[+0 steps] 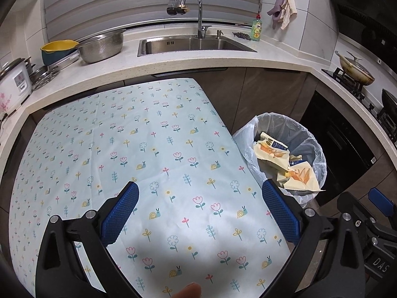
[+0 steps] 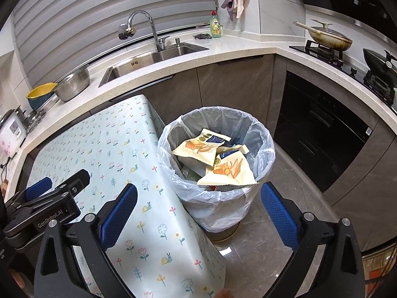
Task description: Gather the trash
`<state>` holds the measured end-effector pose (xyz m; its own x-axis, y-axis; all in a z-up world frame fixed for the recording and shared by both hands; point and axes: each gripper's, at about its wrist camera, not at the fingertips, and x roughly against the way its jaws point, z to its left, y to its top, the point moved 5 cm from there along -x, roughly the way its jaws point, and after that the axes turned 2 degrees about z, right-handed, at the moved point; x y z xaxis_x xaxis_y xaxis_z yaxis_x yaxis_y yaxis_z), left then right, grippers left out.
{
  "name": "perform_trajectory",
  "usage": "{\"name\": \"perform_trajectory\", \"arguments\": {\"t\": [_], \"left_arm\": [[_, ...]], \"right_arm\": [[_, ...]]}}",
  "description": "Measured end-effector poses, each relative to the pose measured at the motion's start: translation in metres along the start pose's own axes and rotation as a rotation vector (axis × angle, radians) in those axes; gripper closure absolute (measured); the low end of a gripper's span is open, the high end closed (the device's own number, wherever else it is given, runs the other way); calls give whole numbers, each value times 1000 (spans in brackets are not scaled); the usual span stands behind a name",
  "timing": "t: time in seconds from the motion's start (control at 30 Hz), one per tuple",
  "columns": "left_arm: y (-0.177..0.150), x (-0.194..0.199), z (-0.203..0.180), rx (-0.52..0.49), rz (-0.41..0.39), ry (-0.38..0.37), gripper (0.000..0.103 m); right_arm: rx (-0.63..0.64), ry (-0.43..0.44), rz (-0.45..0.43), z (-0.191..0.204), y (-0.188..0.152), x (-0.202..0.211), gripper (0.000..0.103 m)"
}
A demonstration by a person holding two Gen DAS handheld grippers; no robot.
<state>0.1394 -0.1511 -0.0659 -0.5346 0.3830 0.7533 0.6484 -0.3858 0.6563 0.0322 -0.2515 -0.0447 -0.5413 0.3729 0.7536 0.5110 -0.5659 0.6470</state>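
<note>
The left hand-held gripper (image 1: 199,208) is held wide open over the cloth-covered bench (image 1: 153,149), with nothing between its fingers. The right hand-held gripper (image 2: 198,208) is likewise spread wide and empty, aimed at the lined trash bin (image 2: 265,149) at its 12 o'clock. Yellow snack wrappers (image 2: 223,166) are piled inside the bin. No trash is seen on the bench, so collection is judged essentially finished, though the nearest bench edge is hidden.

Left hand-held gripper (image 1: 199,206) and right hand-held gripper (image 2: 198,207) both spread wide, side by side.
</note>
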Motion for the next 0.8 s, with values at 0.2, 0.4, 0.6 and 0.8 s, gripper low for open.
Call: {"name": "perform_trajectory", "arguments": {"t": [0.2,0.4,0.6,0.8], "left_arm": [[-3,2,3,17,-3,12,7],[-6,1,1,19,3,17,7],[-6,0,-2,22,-1,27,7],[-8,-1,-5,19,2,31,7]], "right_arm": [[12,-8,1,1,-2,0,7],[19,-8,7,2,-4,-1,7],[11,-8,6,-1,-5,-2,7],[10,-7,10,-4,-6,-3,7]]}}
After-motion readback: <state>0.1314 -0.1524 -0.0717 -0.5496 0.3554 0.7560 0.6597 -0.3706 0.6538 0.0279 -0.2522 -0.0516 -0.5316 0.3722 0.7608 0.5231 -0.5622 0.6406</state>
